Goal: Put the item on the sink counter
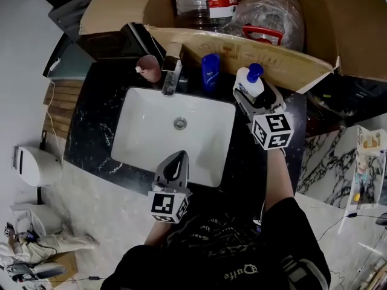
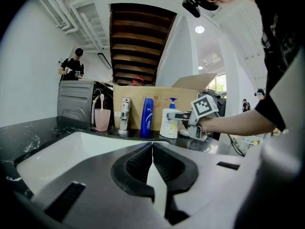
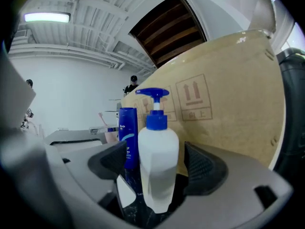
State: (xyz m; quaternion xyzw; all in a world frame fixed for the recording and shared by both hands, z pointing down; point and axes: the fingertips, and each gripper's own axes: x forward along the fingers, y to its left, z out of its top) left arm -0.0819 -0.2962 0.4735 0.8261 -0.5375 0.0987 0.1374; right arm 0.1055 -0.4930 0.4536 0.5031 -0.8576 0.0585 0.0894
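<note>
A white pump bottle (image 1: pixel 249 83) with a blue pump stands upright on the black marble sink counter (image 1: pixel 91 119), to the right of the faucet. My right gripper (image 1: pixel 254 95) is open around it. In the right gripper view the bottle (image 3: pixel 158 147) stands between the pads with a narrow gap on each side. My left gripper (image 1: pixel 179 157) hovers over the front edge of the white basin (image 1: pixel 151 125). In the left gripper view it (image 2: pixel 152 149) is shut with nothing between its fingers. From there the bottle (image 2: pixel 169 120) and the right gripper (image 2: pixel 177 116) show across the basin.
A blue bottle (image 1: pixel 210 71) stands just left of the pump bottle, then the faucet (image 1: pixel 171 74) and a pink cup (image 1: pixel 149 68). An open cardboard box (image 1: pixel 242 47) rises right behind the counter, holding a large plastic jug (image 1: pixel 202 2). A person stands far back (image 2: pixel 71 68).
</note>
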